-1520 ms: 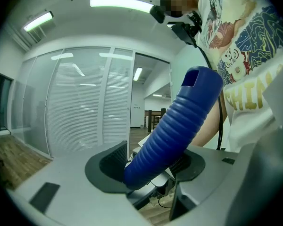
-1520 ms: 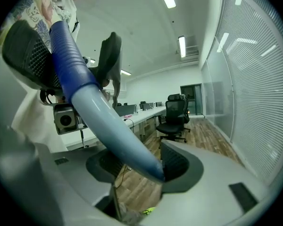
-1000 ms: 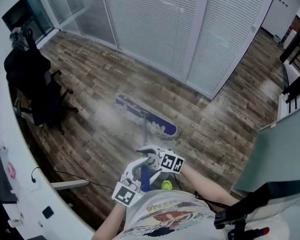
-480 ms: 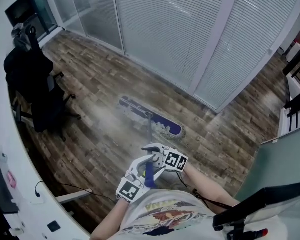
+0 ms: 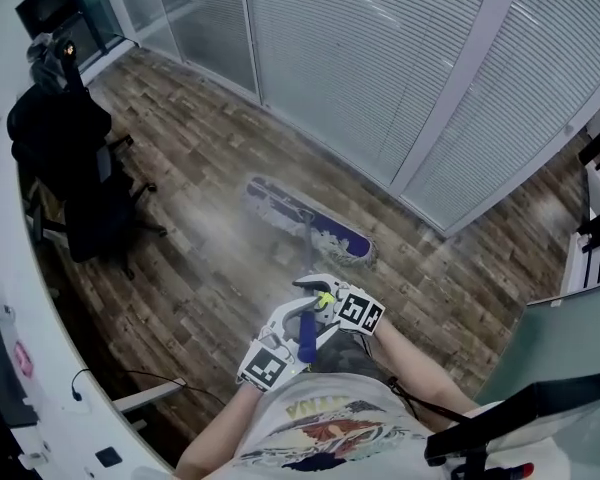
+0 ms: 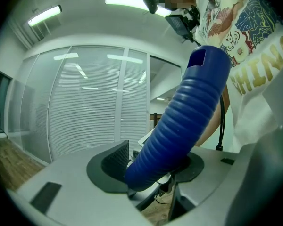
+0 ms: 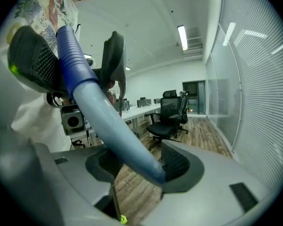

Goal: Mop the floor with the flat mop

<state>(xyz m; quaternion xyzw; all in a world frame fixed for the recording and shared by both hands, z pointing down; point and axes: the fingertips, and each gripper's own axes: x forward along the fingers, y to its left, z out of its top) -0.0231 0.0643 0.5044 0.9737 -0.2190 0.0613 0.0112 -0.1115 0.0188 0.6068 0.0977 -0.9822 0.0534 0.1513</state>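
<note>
Because the left gripper (image 6: 151, 166) and right gripper (image 7: 141, 166) both clamp their jaws on the mop handle (image 5: 306, 340) near its top, the mop head (image 5: 310, 230), flat on the floor (image 5: 195, 163) ahead, may twist and leave streaks.

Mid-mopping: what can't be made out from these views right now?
Head view: mop head underside faces down, unseen.
Left gripper view: ribbed blue handle grip fills the frame; mop head not shown.
Right gripper view: mop pole lower end hidden behind right gripper body.

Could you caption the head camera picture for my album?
From above: left gripper and right gripper grip a flat mop, its pad lying on the wooden floor.
</note>
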